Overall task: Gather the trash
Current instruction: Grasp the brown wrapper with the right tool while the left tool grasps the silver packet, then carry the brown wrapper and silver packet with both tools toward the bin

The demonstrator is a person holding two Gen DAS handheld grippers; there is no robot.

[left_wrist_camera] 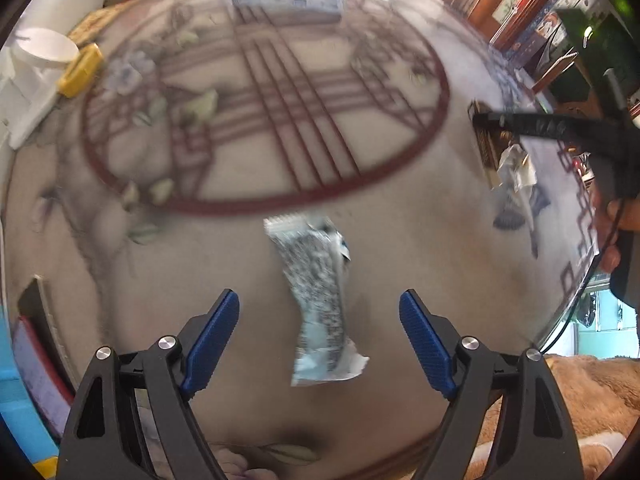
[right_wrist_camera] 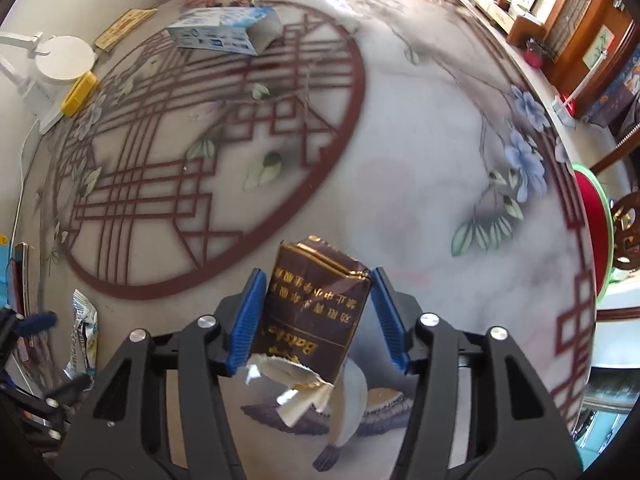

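A crumpled blue-white speckled wrapper [left_wrist_camera: 316,280] lies flat on the patterned round table [left_wrist_camera: 400,208]. My left gripper [left_wrist_camera: 319,294] hangs just above it, open, its blue pads [left_wrist_camera: 216,328] wide on either side and not touching it. In the right wrist view a torn brown cigarette pack [right_wrist_camera: 312,312] with gold lettering stands between the blue pads [right_wrist_camera: 250,316] of my right gripper [right_wrist_camera: 318,274], which press on its two sides. White torn paper hangs from the pack's near end. The same wrapper [right_wrist_camera: 82,336] shows at the far left of that view.
A blue-white carton [right_wrist_camera: 224,32] lies at the far side of the table. A yellow block [right_wrist_camera: 78,94] and a white lamp base [right_wrist_camera: 64,58] stand at the far left rim. A red-cushioned chair [right_wrist_camera: 592,216] sits beyond the right edge. Books [left_wrist_camera: 40,360] lie at the near left.
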